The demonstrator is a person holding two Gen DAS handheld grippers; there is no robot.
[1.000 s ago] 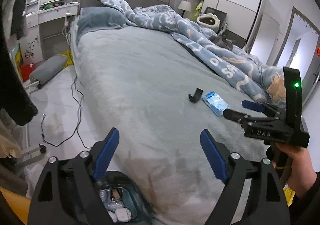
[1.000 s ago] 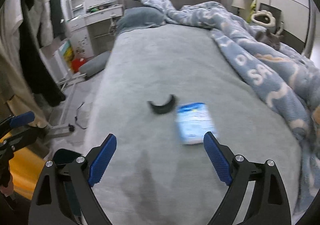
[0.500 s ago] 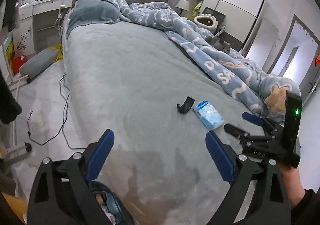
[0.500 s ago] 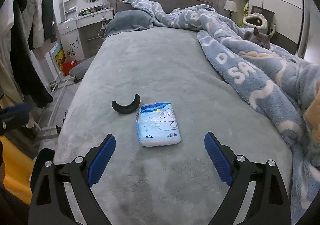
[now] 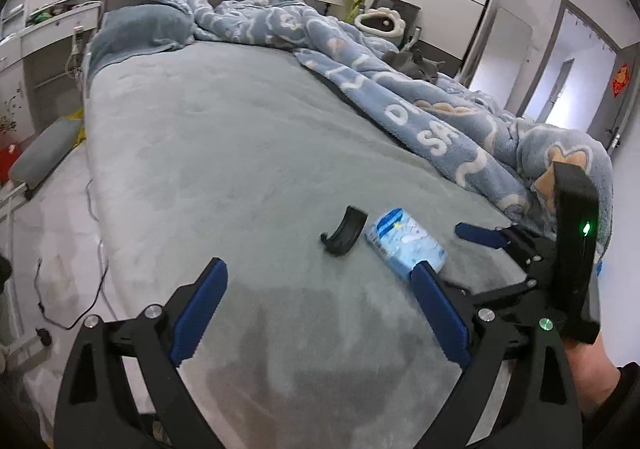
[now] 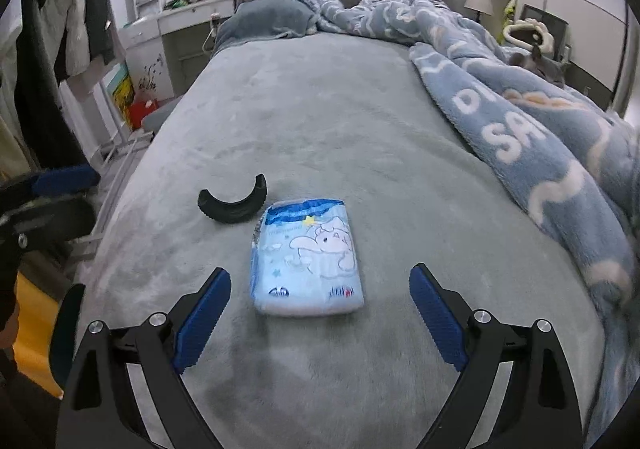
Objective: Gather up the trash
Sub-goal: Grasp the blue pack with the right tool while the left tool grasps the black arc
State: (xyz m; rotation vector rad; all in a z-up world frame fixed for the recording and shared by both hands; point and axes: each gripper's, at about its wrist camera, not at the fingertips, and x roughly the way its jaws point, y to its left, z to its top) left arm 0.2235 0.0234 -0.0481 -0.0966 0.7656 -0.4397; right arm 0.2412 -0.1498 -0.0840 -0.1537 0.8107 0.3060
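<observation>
Tissue pack [image 6: 307,258] lies flat on the grey bed [image 6: 320,121], near the foot end, light blue wrapper with a cartoon print facing up. It sits just ahead of my right gripper [image 6: 320,313], roughly centred on the gap between the jaws but beyond the tips, not touched. Right jaws stand wide, nothing between the pads.

Black curved piece [image 6: 234,205] (a crescent, looks like hard plastic or rubber, can't tell which) lies just beside the pack's far left corner, close but apart from it. In the left view the same two things show: pack [image 5: 404,245] to the right, curved piece [image 5: 343,231] to its left.

My left gripper [image 5: 320,313] hangs over the near edge of the bed, jaws wide and empty, bare bedsheet between the pads. The right-hand pad overlaps the pack's near corner in that view; contact not shown. The right gripper's body, green light on, sits at the right edge of the left view with my right hand [image 5: 592,373] under it.

Blue patterned blanket [image 6: 520,117] bunched along the right side of the bed, well apart from the pack. Grey pillow [image 6: 268,19] at the headboard. Grey cat [image 5: 414,65] lying on the far side of the blanket. Black cable [image 5: 92,269] on the floor left of the bed.
</observation>
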